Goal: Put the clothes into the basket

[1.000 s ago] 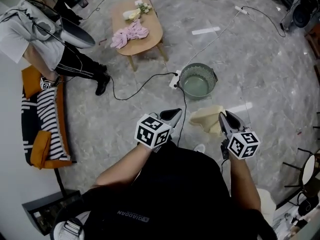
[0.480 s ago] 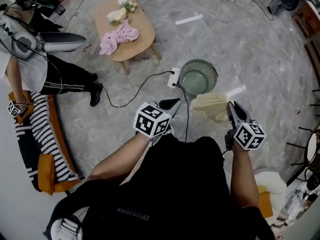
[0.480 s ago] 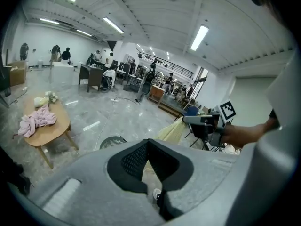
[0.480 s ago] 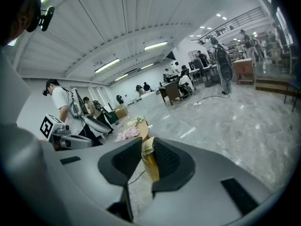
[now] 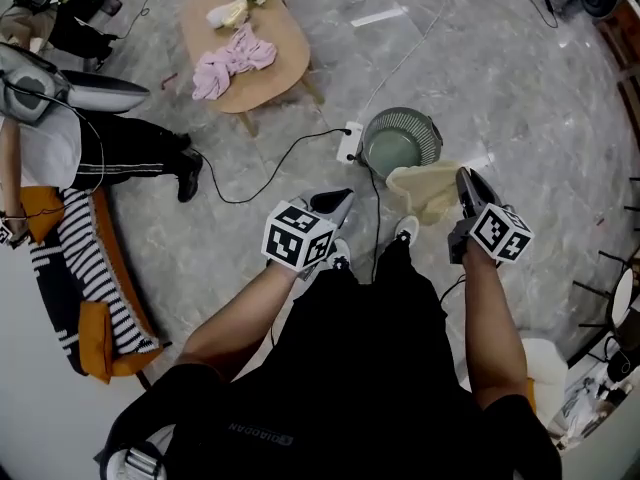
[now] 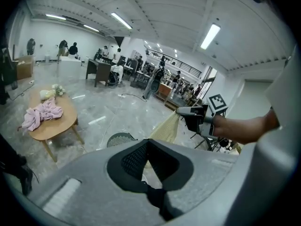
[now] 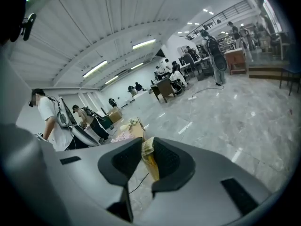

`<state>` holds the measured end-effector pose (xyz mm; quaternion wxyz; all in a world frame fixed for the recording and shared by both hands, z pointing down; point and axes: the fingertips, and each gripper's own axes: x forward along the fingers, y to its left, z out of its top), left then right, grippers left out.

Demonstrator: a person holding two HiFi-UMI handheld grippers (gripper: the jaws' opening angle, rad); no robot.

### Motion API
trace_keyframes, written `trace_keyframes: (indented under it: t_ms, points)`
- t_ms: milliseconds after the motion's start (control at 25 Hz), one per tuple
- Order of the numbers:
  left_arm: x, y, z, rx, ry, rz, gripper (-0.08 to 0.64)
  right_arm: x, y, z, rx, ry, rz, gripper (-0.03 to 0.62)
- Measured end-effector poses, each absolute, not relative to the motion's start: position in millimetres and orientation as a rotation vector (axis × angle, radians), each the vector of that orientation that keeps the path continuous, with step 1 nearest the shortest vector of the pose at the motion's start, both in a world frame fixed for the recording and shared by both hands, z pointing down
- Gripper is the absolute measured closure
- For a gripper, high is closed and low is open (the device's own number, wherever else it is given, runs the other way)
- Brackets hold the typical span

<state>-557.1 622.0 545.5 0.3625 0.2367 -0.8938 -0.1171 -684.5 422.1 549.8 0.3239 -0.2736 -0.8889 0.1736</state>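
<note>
Pink clothes (image 5: 232, 61) wait on the table (image 5: 285, 38). The left tool (image 5: 336, 202) is pinched together, empty. The yellow cloth (image 5: 422, 190), clamped in the right tool (image 5: 466, 180), has come forward to the basket's (image 5: 400, 114) near rim, so dropping it in looks imminent.

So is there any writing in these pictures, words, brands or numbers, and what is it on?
"JIAODAN": small white print, upside down in the head view, on the person's black top.
Left gripper and right gripper: only black-and-white square patterns, no letters.
Cream cloth, basket, table: no print visible.
Anything in the far background of the gripper views is too small to read.
</note>
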Motion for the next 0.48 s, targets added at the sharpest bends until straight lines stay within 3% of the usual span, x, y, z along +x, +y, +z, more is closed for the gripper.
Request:
trace_keyframes:
  t_ms: [480]
  points:
    - [-578.5, 629.7, 579.2, 0.346, -2.289, -0.422, 0.559, -778.8, 474.2, 647.1, -0.846, -2.182, 0.288, 0.503]
